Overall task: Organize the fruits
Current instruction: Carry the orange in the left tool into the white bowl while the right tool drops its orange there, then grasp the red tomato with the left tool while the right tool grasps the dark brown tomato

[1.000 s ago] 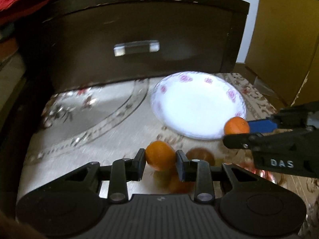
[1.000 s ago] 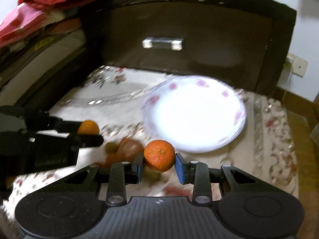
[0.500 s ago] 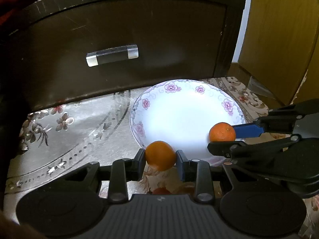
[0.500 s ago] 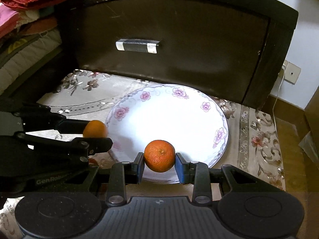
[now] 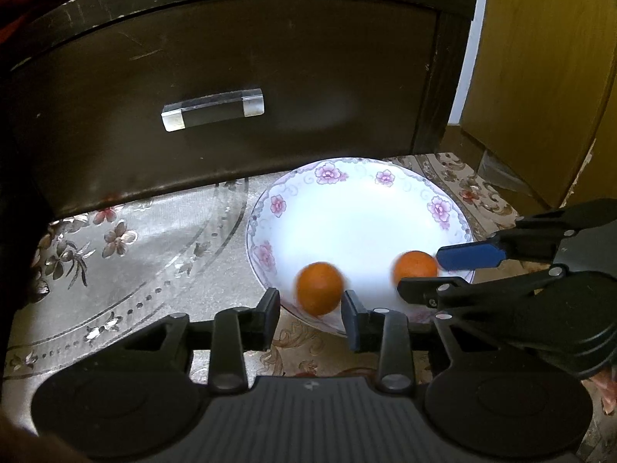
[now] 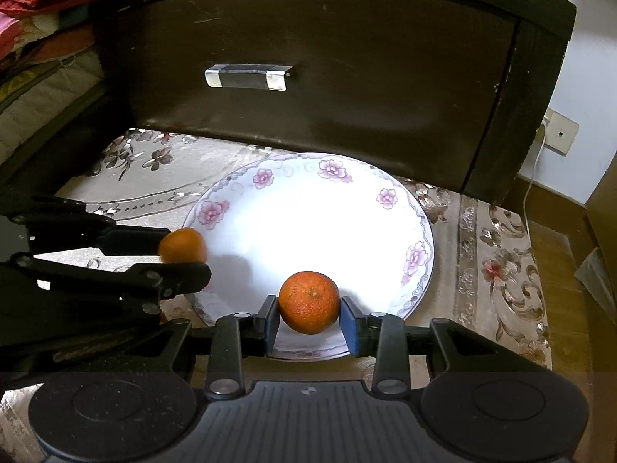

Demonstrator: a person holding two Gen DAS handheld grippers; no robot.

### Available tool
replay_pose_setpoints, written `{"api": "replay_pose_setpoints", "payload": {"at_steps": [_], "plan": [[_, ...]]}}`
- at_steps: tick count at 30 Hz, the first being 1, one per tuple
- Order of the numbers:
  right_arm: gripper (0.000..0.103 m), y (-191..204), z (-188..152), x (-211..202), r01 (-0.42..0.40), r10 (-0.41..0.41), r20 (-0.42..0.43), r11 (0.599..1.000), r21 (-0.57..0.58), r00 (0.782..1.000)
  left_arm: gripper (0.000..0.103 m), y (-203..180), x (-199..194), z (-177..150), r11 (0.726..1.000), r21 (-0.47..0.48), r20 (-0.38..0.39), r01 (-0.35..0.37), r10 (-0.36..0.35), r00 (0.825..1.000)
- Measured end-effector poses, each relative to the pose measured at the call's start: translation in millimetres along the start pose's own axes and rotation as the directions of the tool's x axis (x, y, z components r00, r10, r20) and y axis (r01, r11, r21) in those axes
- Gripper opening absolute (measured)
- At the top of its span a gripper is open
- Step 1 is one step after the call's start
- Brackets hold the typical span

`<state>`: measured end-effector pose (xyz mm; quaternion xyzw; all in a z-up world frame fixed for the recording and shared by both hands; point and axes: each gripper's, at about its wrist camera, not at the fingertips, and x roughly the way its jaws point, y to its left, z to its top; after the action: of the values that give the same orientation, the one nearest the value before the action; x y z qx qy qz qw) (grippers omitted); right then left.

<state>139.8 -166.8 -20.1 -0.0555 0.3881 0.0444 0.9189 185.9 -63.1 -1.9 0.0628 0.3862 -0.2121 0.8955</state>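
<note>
Left gripper point(image 5: 310, 310) jaws apart, blurred orange point(image 5: 319, 288) loose between them over plate point(image 5: 347, 223). Right gripper point(image 6: 309, 322) clamped on second orange point(image 6: 309, 301) above plate rim.

Both wrist views close, facing dresser point(image 5: 231, 77), sharing plate point(image 5: 358, 193), slightly blurred

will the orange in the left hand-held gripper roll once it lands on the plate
Probably: the orange is round, and the plate looks smooth and glossy. Its dished shape should send it inward, perhaps toward the right gripper's orange. The peel looks firm, so bruising seems unlikely.
</note>
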Motion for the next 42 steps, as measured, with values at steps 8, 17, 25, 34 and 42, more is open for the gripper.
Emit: {"api": "replay_pose_setpoints", "payload": {"at_steps": [8,17,25,34,42], "plan": [[0.040,-3.3,2.8,-3.1,0.009,-0.010,0.021,1.000,0.014,1.000,0.044,-0.9,-6.1,0.4,1.000,-0.001,0.015,-0.009,0.009,1.000],[0.042,0.0,3.7,-17.6,-0.003,0.002,0.051,1.000,0.020,0.999,0.045,0.4,-23.9,-1.6,0.999,-0.017,0.037,-0.033,0.034,0.999],[0.047,9.4,-1.4,-29.1,-0.026,0.025,0.063,1.000,0.007,0.998,0.046,1.5,-42.7,-8.5,0.998,-0.035,0.047,-0.047,0.049,0.998],[0.051,20.2,-6.8,-42.6,-0.093,0.093,0.055,0.996,-0.005,0.994,0.046,11.3,-65.9,-25.0,0.995,-0.070,0.032,-0.072,0.074,0.997],[0.057,38.5,-7.5,-44.3,-0.173,0.175,0.037,0.983,-0.057,0.984,0.047,17.7,-78.2,-43.6,0.995,-0.076,-0.012,-0.063,0.062,0.998]]}}
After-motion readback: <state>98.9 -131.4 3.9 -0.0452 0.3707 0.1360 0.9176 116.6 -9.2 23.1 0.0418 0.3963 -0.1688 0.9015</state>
